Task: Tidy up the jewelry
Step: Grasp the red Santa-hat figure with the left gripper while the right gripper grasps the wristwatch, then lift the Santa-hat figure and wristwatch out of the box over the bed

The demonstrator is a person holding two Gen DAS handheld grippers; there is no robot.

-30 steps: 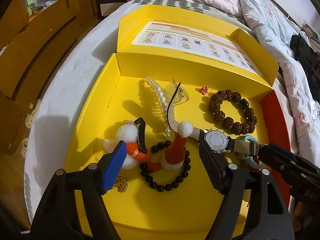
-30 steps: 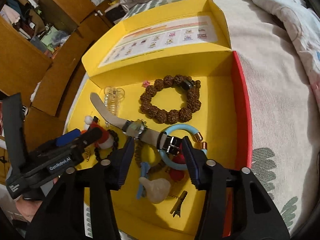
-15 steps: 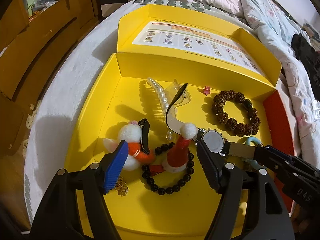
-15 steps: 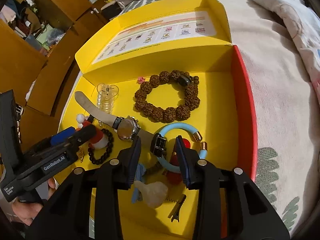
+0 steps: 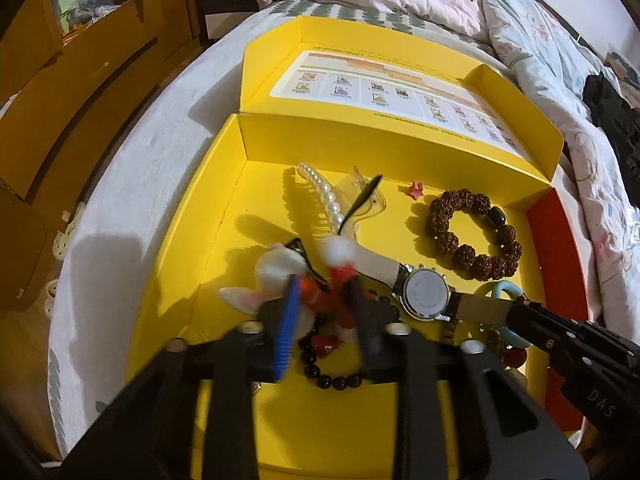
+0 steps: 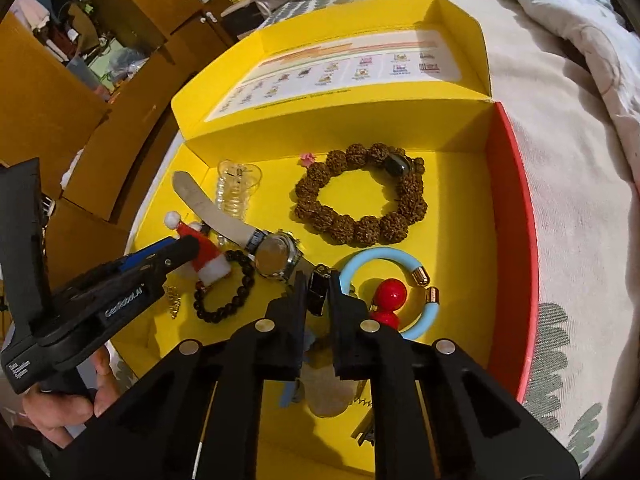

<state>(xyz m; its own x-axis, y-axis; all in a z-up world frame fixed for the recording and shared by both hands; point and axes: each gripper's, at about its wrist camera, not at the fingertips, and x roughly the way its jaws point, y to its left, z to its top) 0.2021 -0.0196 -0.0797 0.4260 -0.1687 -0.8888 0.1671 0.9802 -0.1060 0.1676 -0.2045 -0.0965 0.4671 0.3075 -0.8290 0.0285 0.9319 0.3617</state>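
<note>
An open yellow box (image 5: 208, 216) (image 6: 480, 200) on the bed holds the jewelry. My right gripper (image 6: 318, 292) is shut on the buckle end of a silver wristwatch (image 6: 276, 258) (image 5: 426, 290), and its strap stretches left. My left gripper (image 5: 326, 312) is closed around a red santa-hat hair clip (image 5: 340, 256) (image 6: 202, 252) beside a white plush clip (image 5: 276, 268). A black bead bracelet (image 5: 332, 376) (image 6: 224, 292) lies under it. A brown seed bracelet (image 5: 472, 236) (image 6: 360, 196), a light blue bangle (image 6: 424, 304), a pearl hair clip (image 5: 326, 196) and red beads (image 6: 388, 296) lie around.
The box lid (image 5: 400, 88) stands open at the back. The box's right wall is red (image 6: 516, 240). A tiny pink star (image 5: 416, 191) lies near the back wall. Bedding (image 5: 540, 40) lies to the right, wooden cupboards (image 5: 60, 80) to the left.
My left gripper has closed from wide open onto the santa-hat clip. My right gripper has closed on the watch's buckle end and pulled the watch slightly toward me.
</note>
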